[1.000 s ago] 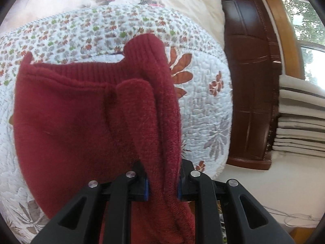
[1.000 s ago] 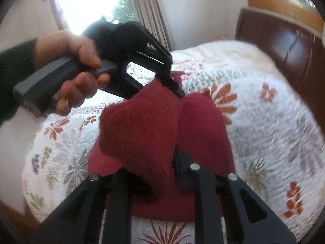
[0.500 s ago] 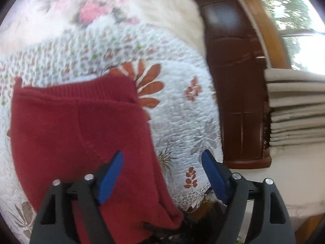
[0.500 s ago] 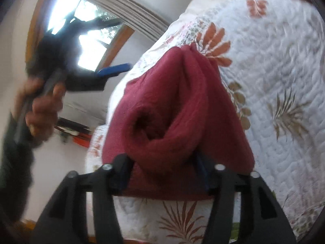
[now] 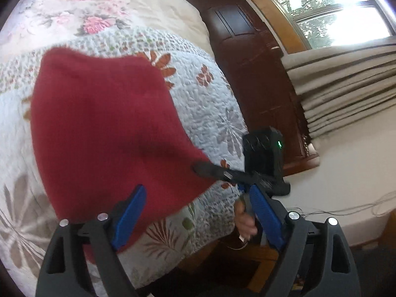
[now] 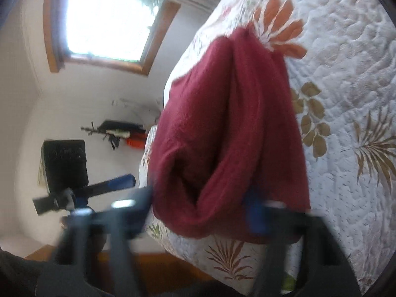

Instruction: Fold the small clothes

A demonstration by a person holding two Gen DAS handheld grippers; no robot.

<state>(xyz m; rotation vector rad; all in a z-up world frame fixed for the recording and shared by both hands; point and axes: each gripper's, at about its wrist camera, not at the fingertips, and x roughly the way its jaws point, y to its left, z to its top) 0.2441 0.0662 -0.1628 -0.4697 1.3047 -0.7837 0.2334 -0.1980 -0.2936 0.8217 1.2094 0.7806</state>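
A: A second ago the left claw (image 5: 198, 212) was clamped on a bunched edge of the red knit garment (image 5: 104, 128); now its blue pads are spread wide, nothing between them, pulled back above the bed's near edge.

B: And the right claw (image 6: 200, 205)?

A: Blurred, mid-motion. The fold of red knit sits between its pads, but they look to be parting, so I can't tell whether it grips or has let go.

B: Where's the garment?

A: Doubled over on the quilted floral bedspread (image 5: 210, 113), near the corner of the bed, with the dark wooden headboard (image 5: 250, 57) and curtain (image 5: 346, 86) beyond.

B: Step?

A: A fold just laid down, I'd judge. Next calls for the right claw to clear the cloth without dragging it, then a fresh edge for another fold.
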